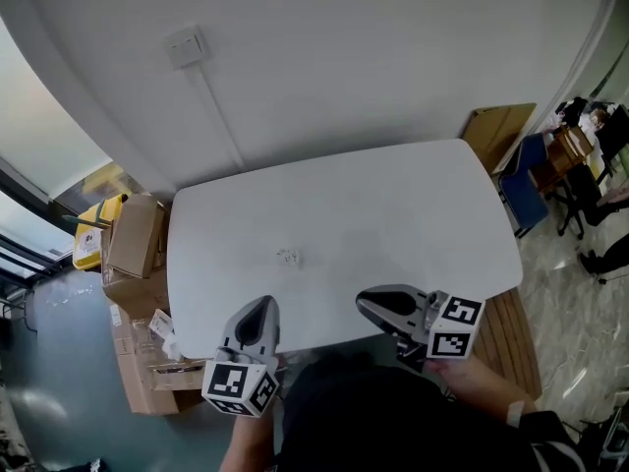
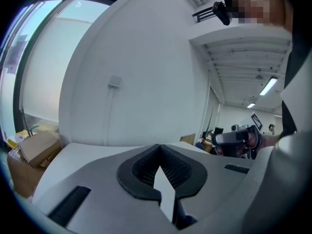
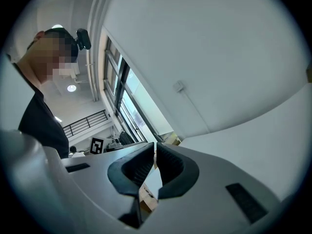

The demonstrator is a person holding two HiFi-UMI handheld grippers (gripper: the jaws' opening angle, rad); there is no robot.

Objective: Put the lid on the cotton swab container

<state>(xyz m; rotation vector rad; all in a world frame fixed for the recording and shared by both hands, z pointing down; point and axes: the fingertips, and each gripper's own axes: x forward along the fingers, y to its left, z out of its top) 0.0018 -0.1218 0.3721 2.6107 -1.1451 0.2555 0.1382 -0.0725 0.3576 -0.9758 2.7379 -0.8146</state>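
White wall behind, white table pushed against it. Cardboard boxes stacked off the table's left edge. Left gripper over the near edge, left of centre, jaws clenched together, nothing between them. Small clear cotton swab container sits alone on the table, left of centre, well apart from both grippers; too small to tell the lid. Right gripper over the near edge, right of centre, jaws also closed and empty. Brown board leans past the far right corner.

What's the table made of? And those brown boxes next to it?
Table: probably laminate or painted board, smooth matte white; the top is even with no grain. Boxes: almost surely cardboard, dull brown, with folded flaps and creased edges.
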